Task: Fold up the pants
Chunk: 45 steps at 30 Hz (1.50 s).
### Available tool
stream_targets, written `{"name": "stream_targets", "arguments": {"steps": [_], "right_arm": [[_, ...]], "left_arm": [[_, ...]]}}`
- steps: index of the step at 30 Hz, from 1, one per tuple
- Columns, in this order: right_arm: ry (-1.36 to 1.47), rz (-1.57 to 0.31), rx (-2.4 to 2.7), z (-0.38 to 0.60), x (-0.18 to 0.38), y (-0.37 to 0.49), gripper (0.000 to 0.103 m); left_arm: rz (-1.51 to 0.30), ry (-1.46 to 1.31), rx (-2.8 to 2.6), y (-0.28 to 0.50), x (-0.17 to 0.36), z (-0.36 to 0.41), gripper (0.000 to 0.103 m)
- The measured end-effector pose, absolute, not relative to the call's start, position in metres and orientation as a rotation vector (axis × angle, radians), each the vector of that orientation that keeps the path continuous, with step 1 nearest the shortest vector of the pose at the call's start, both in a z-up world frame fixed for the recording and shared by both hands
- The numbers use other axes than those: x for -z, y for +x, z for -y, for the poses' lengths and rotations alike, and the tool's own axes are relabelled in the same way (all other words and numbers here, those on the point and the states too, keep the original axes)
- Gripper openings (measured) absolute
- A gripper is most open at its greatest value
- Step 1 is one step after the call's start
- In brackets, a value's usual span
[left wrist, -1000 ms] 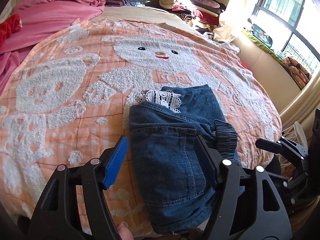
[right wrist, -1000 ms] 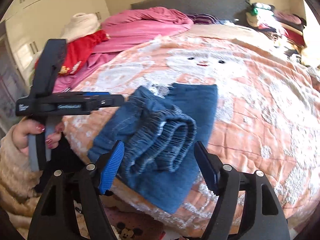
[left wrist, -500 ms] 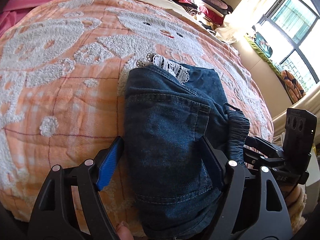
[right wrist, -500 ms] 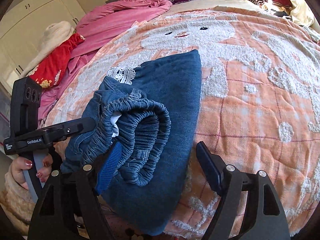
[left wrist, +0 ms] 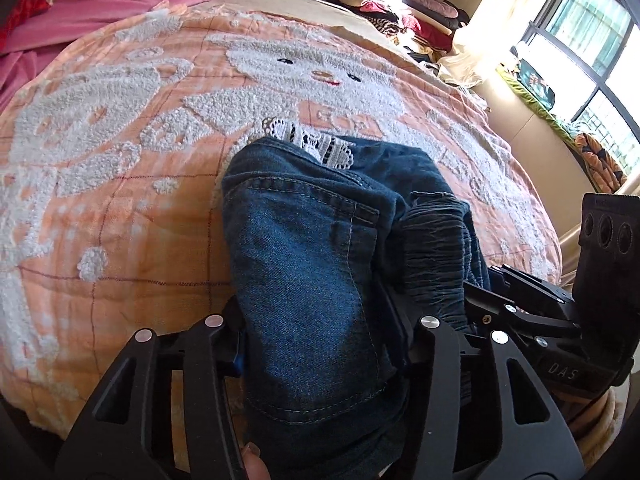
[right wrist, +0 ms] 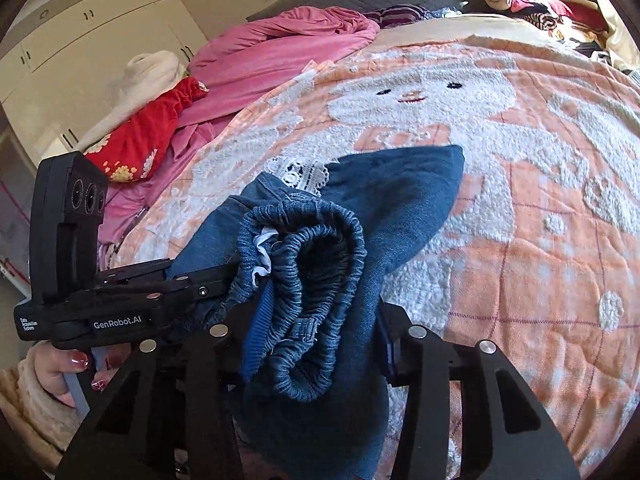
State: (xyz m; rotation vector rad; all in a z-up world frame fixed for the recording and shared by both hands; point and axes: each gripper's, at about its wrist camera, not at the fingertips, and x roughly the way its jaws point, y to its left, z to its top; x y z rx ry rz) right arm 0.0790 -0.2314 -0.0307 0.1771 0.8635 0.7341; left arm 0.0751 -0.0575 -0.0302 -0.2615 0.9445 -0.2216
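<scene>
Folded dark blue denim pants (left wrist: 304, 248) with white lace trim lie at the near edge of the bed. My left gripper (left wrist: 320, 340) is shut on the near pocket side of the pants. My right gripper (right wrist: 316, 340) is shut on the bunched elastic waistband (right wrist: 312, 248) and the fold beneath it. Each gripper shows in the other's view: the right gripper (left wrist: 560, 320) in the left wrist view, the left gripper (right wrist: 120, 300) in the right wrist view. The fingertips are hidden in the cloth.
The bed carries an orange blanket with a white bear pattern (left wrist: 120, 160). A pink duvet (right wrist: 280, 48) and a red garment (right wrist: 148, 136) lie at the head. Piled clothes (left wrist: 392, 8) sit at the far corner. A window (left wrist: 592, 40) is at the right.
Both grippers moved forward onto the pants and closed on them, from open a second ago. The pants' near edge is now bunched up between the fingers.
</scene>
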Motion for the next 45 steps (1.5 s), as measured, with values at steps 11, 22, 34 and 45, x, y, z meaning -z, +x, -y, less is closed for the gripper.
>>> {"name": "stream_targets", "arguments": {"steps": [11, 22, 34, 45], "right_arm": [[0.13, -0.76, -0.735, 0.223, -0.01, 0.124, 0.042], [0.073, -0.806, -0.696, 0.211, 0.008, 0.165, 0.043], [0.105, -0.902, -0.58, 0.224, 0.042, 0.169, 0.076], [0.042, -0.877, -0.494, 0.228, 0.032, 0.157, 0.082]], "left_arm": [[-0.846, -0.247, 0.222, 0.117, -0.016, 0.047, 0.042], [-0.884, -0.216, 0.187, 0.152, 0.009, 0.043, 0.042], [-0.942, -0.22, 0.147, 0.155, 0.036, 0.034, 0.059], [-0.928, -0.229, 0.133, 0.141, 0.027, 0.027, 0.074]]}}
